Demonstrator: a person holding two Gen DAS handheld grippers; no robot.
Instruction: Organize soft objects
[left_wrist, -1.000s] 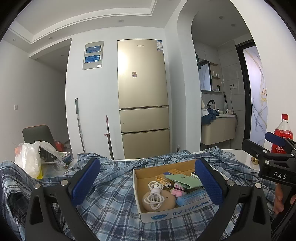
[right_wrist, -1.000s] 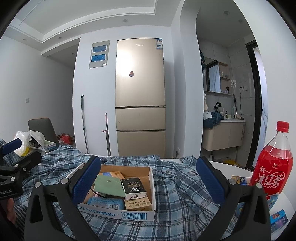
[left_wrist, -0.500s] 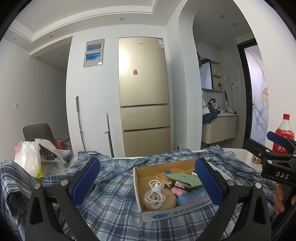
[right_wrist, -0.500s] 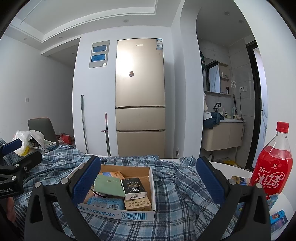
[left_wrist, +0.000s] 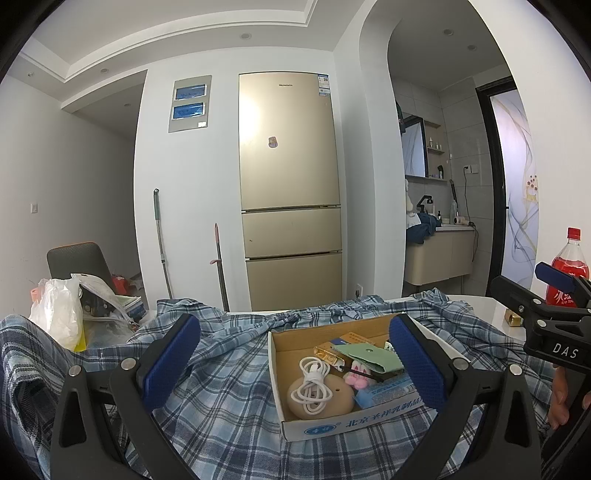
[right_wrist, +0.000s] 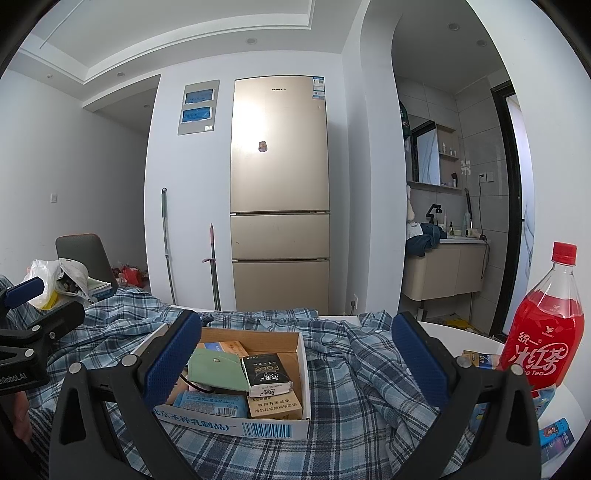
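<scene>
The left gripper (left_wrist: 293, 363) is spread wide with nothing between its blue pads, held above a blue plaid shirt (left_wrist: 221, 373) that is crumpled across a white table (left_wrist: 506, 314). The right gripper (right_wrist: 295, 363) is equally wide apart and empty, over the same cloth. On the shirt sits an open cardboard box (left_wrist: 332, 428), seen between the left gripper's fingers toward its right one; inside lie a coiled white cable (left_wrist: 312, 386) on a round tan object (left_wrist: 319, 400), a green pouch (left_wrist: 369, 356), a small pink thing, and a blue packet. From the right wrist view the box (right_wrist: 273, 430) lies toward the left finger, with a black packet (right_wrist: 266, 373) leaning on the pouch. At the table's right edge stands a red drink bottle (right_wrist: 546, 325), upright, with small cartons around its base. To the left a white plastic bag (left_wrist: 61, 314) and papers rest near a dark chair (left_wrist: 77, 260). Behind stands a gold refrigerator (left_wrist: 290, 192) against a white wall, two long-handled tools (left_wrist: 160, 240) leaning just to its left, beneath a grey panel with two blue screens. On the right an arched opening leads to a tiled washroom with a vanity (left_wrist: 441, 258) and mirror.
</scene>
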